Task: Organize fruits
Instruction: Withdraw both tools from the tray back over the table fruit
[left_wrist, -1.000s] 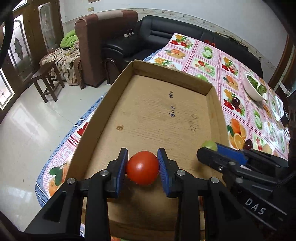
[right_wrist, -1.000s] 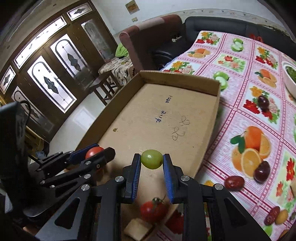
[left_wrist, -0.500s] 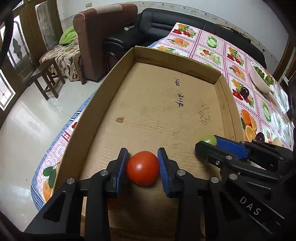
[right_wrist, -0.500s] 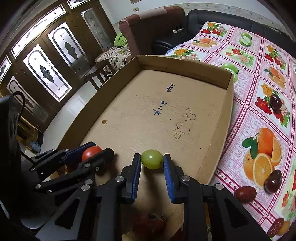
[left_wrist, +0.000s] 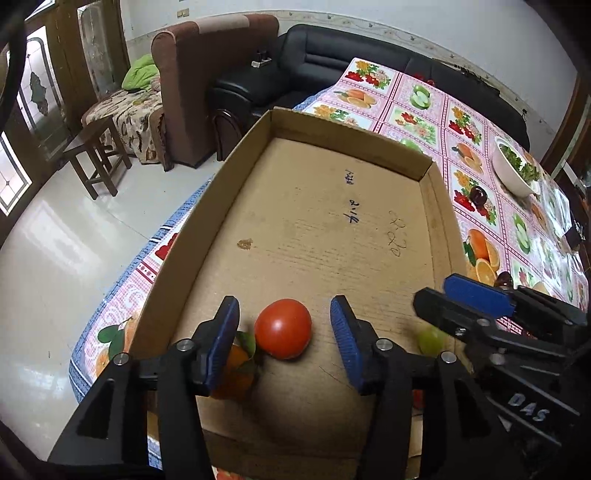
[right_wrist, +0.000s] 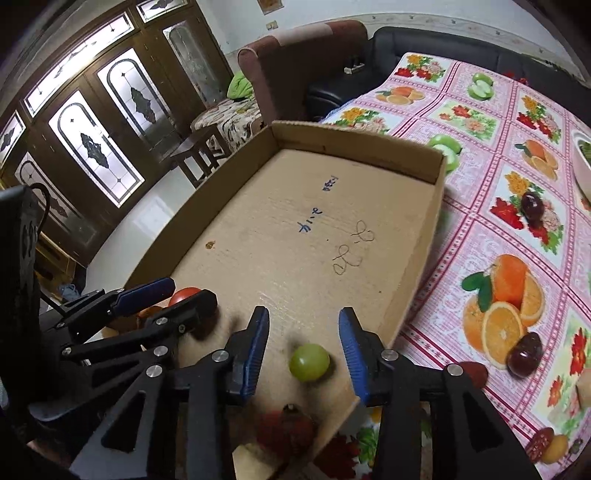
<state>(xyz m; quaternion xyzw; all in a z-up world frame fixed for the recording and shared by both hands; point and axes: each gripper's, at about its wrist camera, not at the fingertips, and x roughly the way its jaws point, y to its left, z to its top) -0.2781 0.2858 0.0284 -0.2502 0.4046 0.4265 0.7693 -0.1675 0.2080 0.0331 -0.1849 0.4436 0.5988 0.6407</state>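
Both grippers opening over the box (left_wrist: 173, 266). Left gripper (left_wrist: 284, 334) wide, tomato (left_wrist: 283, 328) lying loose between its jaws on the box floor. Right gripper (right_wrist: 303, 349) parted, green grape (right_wrist: 309, 362) free between them, near corner. Two fruits placed; dates (right_wrist: 523, 354) and others on the tablecloth (right_wrist: 480, 155) remain.

tomato (left_wrist: 283, 328) red | grape (right_wrist: 309, 362) green | tablecloth (right_wrist: 498, 122) pink, fruit-print | box (left_wrist: 314, 229) brown, perhaps plain

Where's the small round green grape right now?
Right wrist view: the small round green grape lies on the floor of the shallow cardboard tray near its front right corner, between the opening jaws of the right gripper, touching neither pad.
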